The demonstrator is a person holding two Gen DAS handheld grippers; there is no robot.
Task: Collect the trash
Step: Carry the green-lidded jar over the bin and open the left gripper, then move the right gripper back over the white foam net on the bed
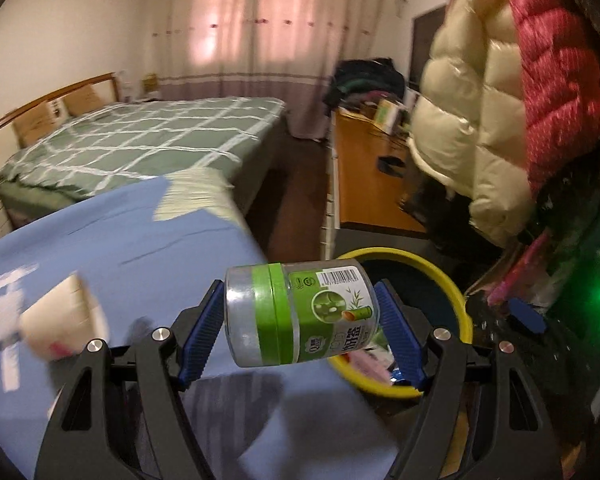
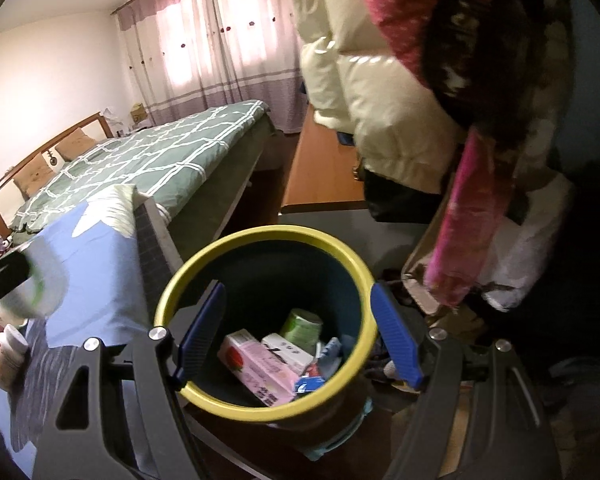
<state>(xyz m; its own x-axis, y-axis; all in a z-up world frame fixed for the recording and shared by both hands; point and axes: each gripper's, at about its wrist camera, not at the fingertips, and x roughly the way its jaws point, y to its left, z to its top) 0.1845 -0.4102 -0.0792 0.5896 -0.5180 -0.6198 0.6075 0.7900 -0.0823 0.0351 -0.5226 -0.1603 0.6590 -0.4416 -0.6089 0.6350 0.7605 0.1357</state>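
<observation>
- The left gripper point(image 1: 300, 328) has its blue fingers point(image 1: 204, 332) clamped on a clear plastic jar point(image 1: 300, 314), one pad on each end.
- The jar lies on its side between the pads; it has a green band around its middle and a green label with a barcode.
- In the left wrist view, the jar hangs over the edge of the table point(image 1: 120, 240), which is draped in a blue cloth, and just beside the yellow rim of the trash bin point(image 1: 456, 300).
- The right gripper point(image 2: 298, 336) hovers over the bin point(image 2: 260, 236) with its fingers point(image 2: 396, 336) spread apart and nothing between them.
- The bin's inside is dark; at its bottom lie a pink carton point(image 2: 256, 368), a white box point(image 2: 286, 352), a green cup point(image 2: 302, 326) and some blue wrappers point(image 2: 324, 360).
- At the left edge of the right wrist view, a blurred jar point(image 2: 40, 284) shows over the blue cloth, and a white bottle with a red label point(image 2: 6, 356) stands below it on the table point(image 2: 100, 280).
- A blurred pale cup point(image 1: 66, 312) sits on the cloth left of the left gripper.
- Behind the table stands a bed with a green checked cover point(image 1: 140, 140).
- Padded coats in cream and red point(image 1: 500, 100) hang to the right, above the bin.
</observation>
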